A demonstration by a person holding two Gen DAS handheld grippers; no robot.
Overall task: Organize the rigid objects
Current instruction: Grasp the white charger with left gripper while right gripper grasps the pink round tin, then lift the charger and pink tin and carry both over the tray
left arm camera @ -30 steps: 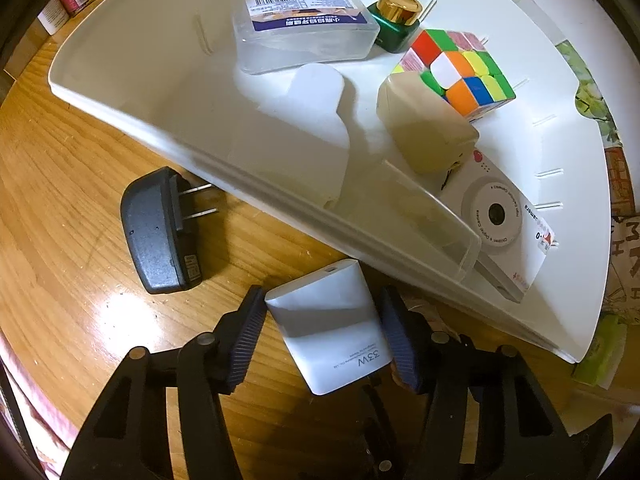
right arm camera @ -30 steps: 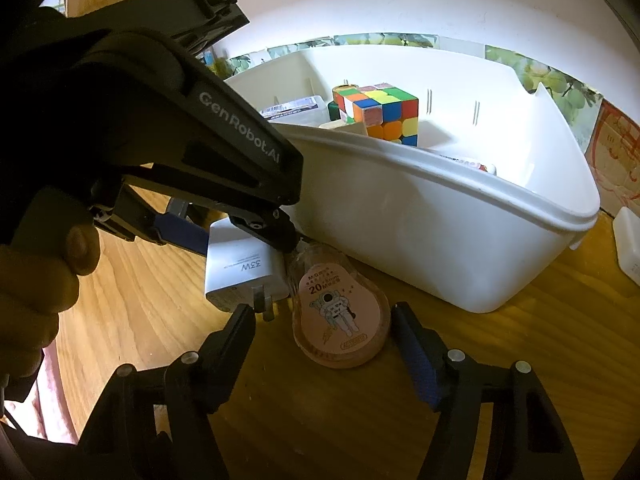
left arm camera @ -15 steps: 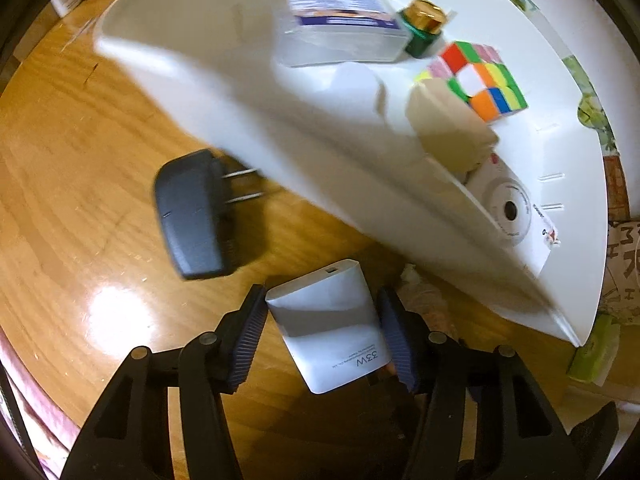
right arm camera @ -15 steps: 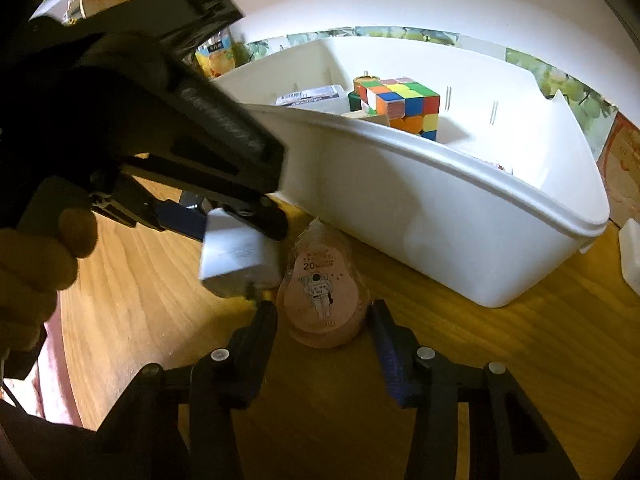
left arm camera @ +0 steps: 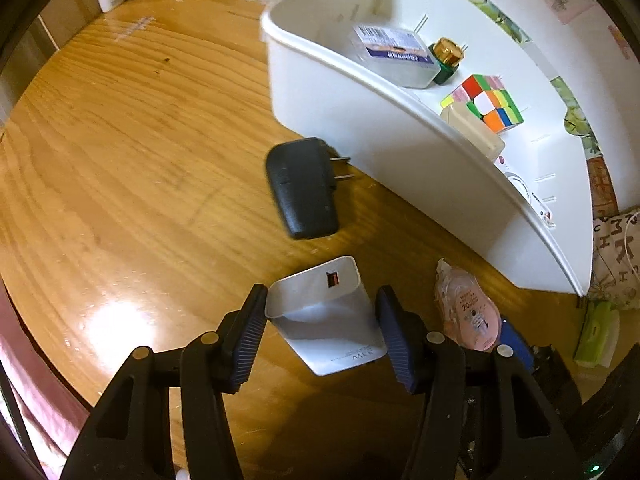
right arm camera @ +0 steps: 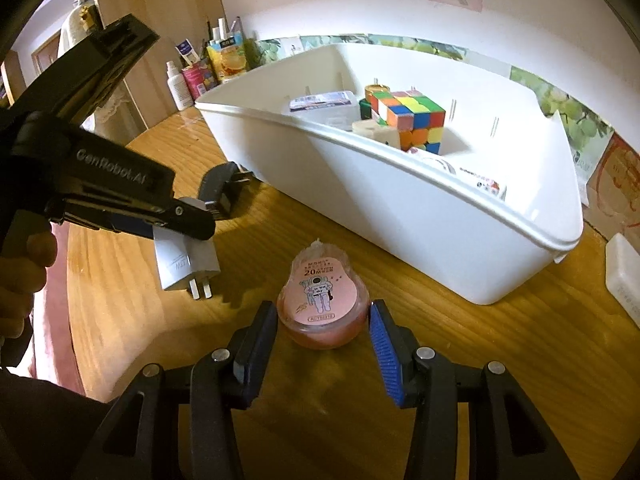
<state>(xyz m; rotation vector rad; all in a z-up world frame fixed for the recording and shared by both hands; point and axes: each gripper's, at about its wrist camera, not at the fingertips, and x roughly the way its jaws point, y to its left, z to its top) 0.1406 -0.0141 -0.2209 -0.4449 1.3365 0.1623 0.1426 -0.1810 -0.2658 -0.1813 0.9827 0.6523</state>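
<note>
My left gripper (left arm camera: 322,330), jaws closing, holds the white rectangular plastic charger (left arm camera: 326,318) skewed; it could twist free. My right gripper (right arm camera: 323,338) pinches the pink round shrink-wrapped tape case (right arm camera: 322,312), whose slick wrap may slip.

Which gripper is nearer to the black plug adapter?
Left. The left gripper, gripping the white charger, is just before the black plug adapter; the right gripper is farther.

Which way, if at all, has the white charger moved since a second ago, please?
Yes: in the right wrist view the white charger has shifted left, away from the white bin.
</note>
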